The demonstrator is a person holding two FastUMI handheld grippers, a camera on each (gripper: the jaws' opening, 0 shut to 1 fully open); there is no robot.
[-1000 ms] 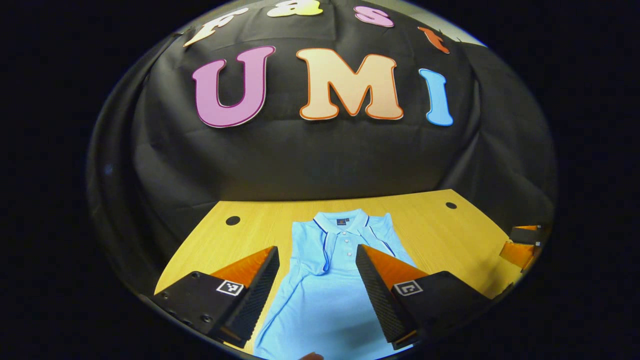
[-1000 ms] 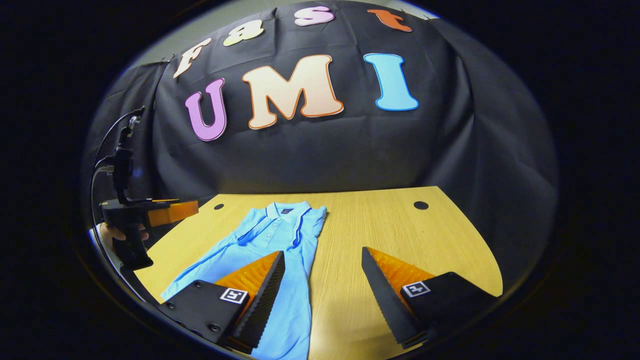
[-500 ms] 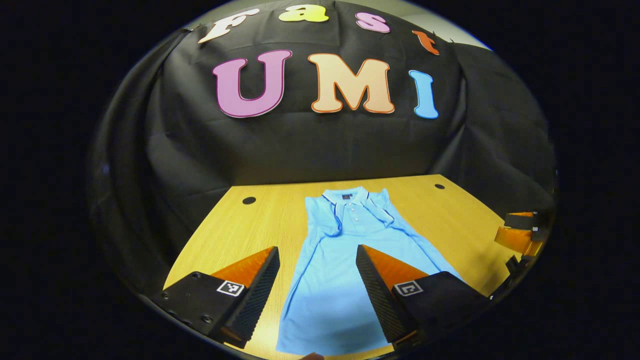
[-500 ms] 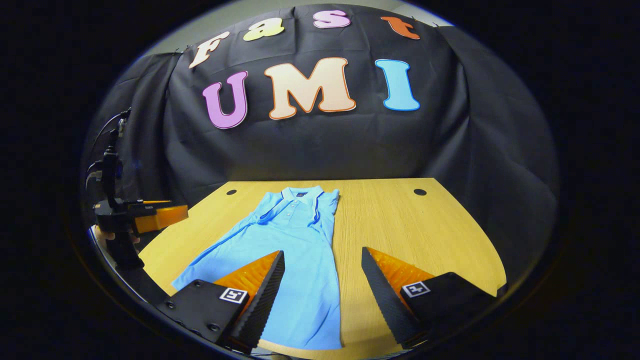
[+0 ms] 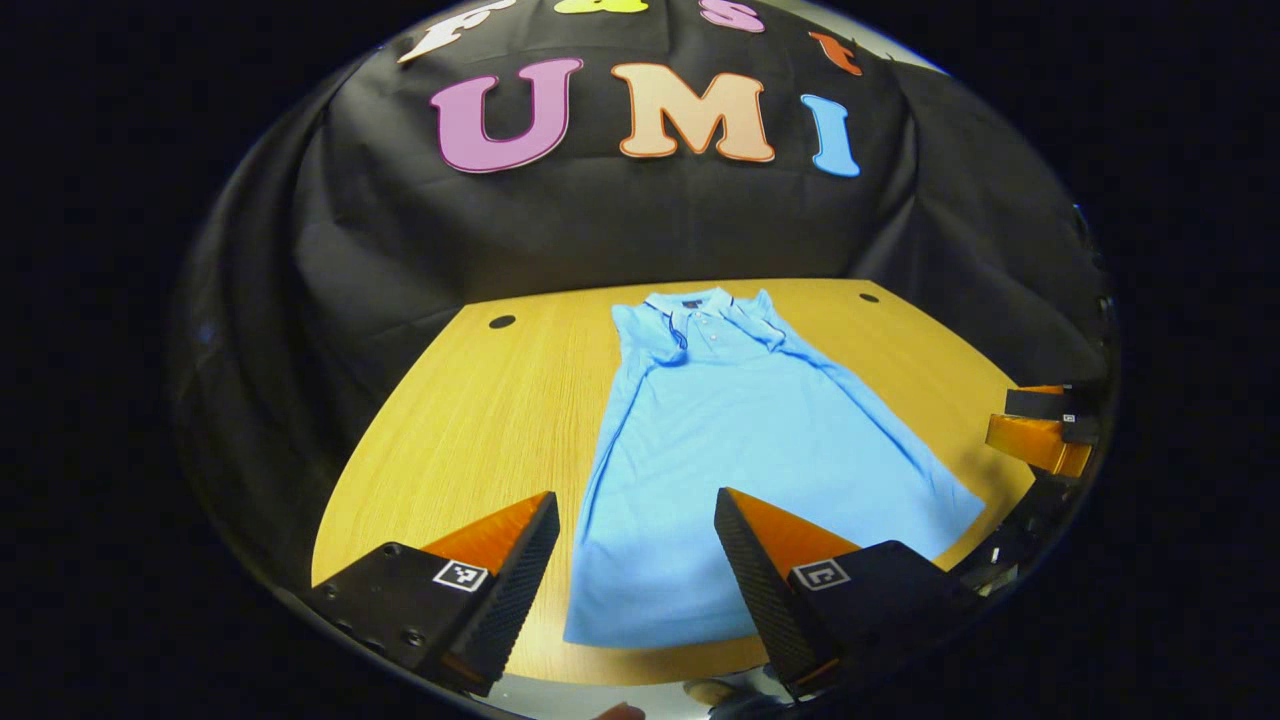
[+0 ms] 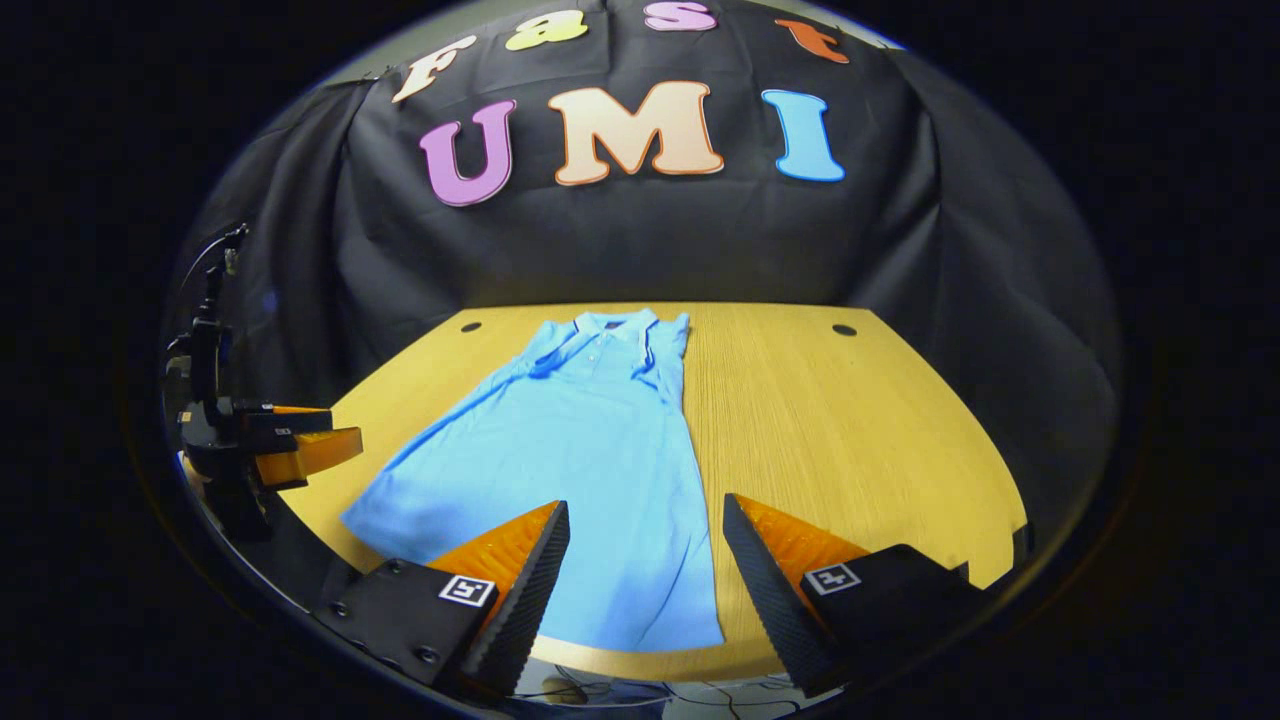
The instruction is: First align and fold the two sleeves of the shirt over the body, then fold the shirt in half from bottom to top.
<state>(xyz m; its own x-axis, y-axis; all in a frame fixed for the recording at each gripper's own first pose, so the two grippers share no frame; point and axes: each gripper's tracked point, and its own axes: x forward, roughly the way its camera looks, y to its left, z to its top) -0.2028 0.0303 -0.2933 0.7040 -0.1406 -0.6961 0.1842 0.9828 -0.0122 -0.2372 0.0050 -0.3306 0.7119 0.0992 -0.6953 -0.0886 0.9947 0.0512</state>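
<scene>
Both grippers are pulling back toward the near table edge, so the whole blue shirt (image 5: 740, 450) is now showing, lying flat on the wooden table (image 5: 470, 420). Left gripper (image 5: 636, 560) and right gripper (image 6: 646, 565) are hovering with fingers spread, holding nothing.

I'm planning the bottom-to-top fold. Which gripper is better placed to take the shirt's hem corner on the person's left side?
Left. The left gripper is open above the shirt, close to that hem corner. The right gripper, also open, sits nearer the opposite hem corner.
</scene>
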